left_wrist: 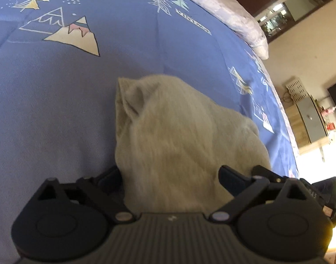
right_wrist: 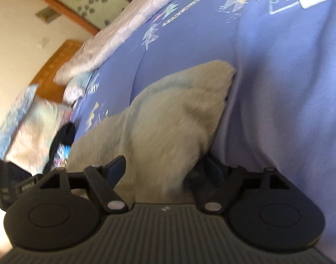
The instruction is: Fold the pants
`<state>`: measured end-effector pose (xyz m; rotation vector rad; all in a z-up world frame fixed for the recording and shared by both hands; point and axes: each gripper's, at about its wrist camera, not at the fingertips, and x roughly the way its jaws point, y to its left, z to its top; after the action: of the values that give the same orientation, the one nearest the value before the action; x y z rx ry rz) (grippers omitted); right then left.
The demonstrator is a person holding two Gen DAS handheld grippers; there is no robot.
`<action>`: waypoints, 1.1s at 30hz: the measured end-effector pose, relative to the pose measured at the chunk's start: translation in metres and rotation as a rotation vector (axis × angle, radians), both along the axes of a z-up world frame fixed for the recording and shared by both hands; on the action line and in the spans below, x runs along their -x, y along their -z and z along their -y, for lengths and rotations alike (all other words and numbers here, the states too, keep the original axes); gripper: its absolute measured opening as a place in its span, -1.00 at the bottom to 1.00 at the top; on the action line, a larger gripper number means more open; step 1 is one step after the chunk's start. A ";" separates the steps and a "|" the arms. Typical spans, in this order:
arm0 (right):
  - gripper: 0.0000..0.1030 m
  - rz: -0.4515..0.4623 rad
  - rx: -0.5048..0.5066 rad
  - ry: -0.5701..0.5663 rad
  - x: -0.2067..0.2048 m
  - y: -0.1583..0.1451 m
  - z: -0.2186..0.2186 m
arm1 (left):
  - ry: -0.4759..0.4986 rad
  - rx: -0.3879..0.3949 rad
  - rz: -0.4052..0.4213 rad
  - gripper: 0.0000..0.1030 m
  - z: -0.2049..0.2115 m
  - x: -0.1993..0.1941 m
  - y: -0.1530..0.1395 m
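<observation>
Left wrist view: pants [left_wrist: 172,136], bunched, lie on the blue bed cover [left_wrist: 57,110], cloth running between the released left hand-held gripper [left_wrist: 170,176]. Right hand-held gripper [right_wrist: 165,167] likewise spread wide astride the cloth, not pinching.

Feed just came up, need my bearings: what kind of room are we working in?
Most likely a bedroom. The pants lie on a bed under a blue quilt, pillows sit at its far end, and a wooden cabinet stands along the wall.
</observation>
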<state>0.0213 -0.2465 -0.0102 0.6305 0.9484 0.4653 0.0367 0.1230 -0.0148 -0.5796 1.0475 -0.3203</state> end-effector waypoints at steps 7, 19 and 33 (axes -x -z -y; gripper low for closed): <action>0.58 0.023 0.019 -0.024 0.012 -0.007 -0.016 | 0.036 -0.033 0.021 0.66 0.019 0.006 -0.002; -0.40 0.317 0.100 -0.119 -0.012 -0.075 -0.034 | 0.108 0.071 0.196 0.27 0.024 -0.044 -0.067; -0.15 0.450 0.347 -0.025 -0.247 -0.040 -0.046 | -0.080 -0.289 0.149 0.57 0.064 -0.280 -0.025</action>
<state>0.2684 -0.2004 0.0298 0.1845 0.5870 0.4285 0.3171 0.0586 0.0104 -0.3311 0.9038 -0.1356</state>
